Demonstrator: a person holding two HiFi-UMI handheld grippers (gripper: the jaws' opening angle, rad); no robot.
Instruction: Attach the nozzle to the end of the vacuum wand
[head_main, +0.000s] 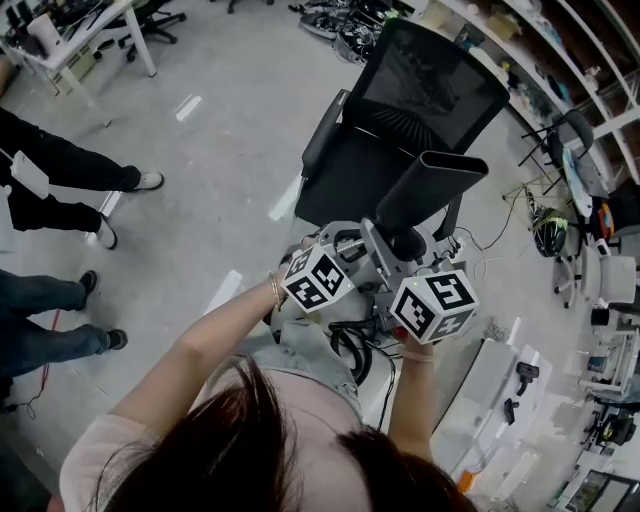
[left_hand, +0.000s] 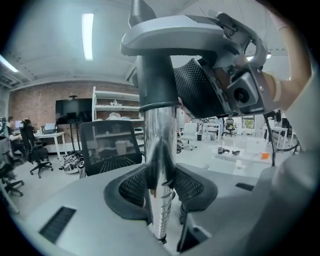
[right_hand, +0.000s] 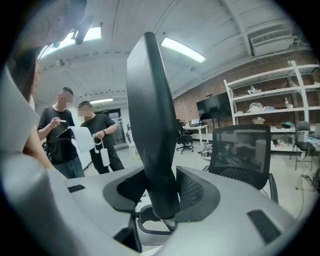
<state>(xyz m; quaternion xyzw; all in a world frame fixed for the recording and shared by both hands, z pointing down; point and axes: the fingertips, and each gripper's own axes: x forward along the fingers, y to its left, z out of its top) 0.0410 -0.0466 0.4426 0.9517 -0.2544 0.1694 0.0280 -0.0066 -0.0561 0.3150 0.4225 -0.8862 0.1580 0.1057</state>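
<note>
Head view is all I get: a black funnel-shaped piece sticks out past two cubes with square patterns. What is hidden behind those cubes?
Observer: The left gripper view shows a shiny chrome wand clamped between the left gripper's jaws.
Operator: Does anything grip the black piece?
Observer: Yes. In the right gripper view, the right gripper's jaws are shut on the nozzle's narrow lower end.
Operator: Are the two pieces joined?
Observer: The left gripper view shows a dark sleeve sitting directly on the wand's top end. I cannot tell whether it is locked on.
</note>
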